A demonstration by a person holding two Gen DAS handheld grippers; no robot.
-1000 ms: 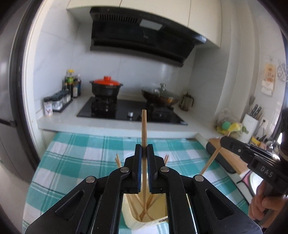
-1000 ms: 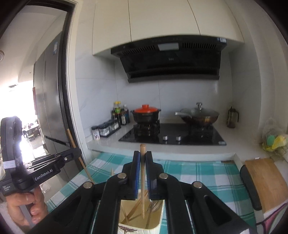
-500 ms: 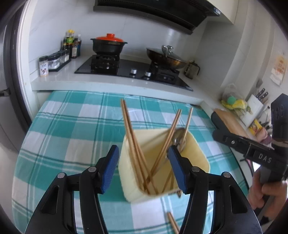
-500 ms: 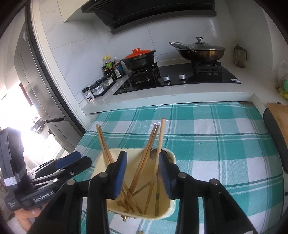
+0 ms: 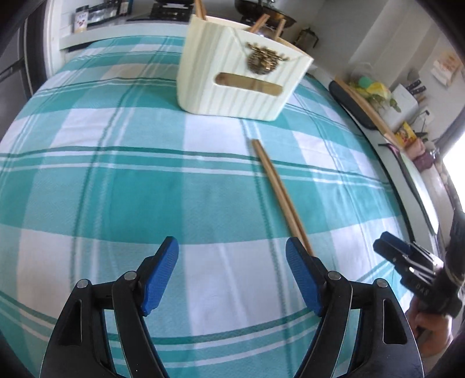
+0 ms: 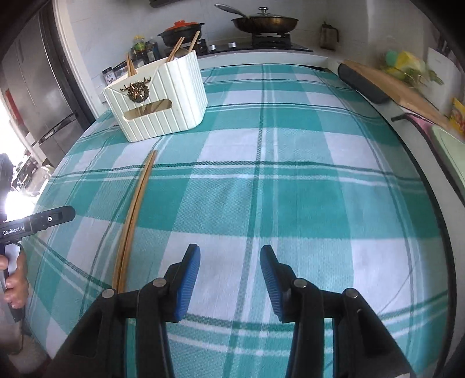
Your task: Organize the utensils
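Observation:
A cream ribbed utensil holder with a brass ornament stands at the far side of the checked tablecloth, with several wooden chopsticks sticking out of it. A pair of chopsticks lies flat on the cloth in front of it. My left gripper hovers low over the cloth, jaws still opening, nothing between them; the pair's near end runs behind its right finger. My right gripper is also opening and empty, with the pair lying to its left.
The teal and white cloth covers the table. Behind it are a stove with a wok and an orange-lidded pot. A wooden cutting board lies at the right edge. A fridge stands at left.
Both grippers let their chopsticks drop into the holder, opened, and swung down and back from it to low over the cloth near the loose pair.

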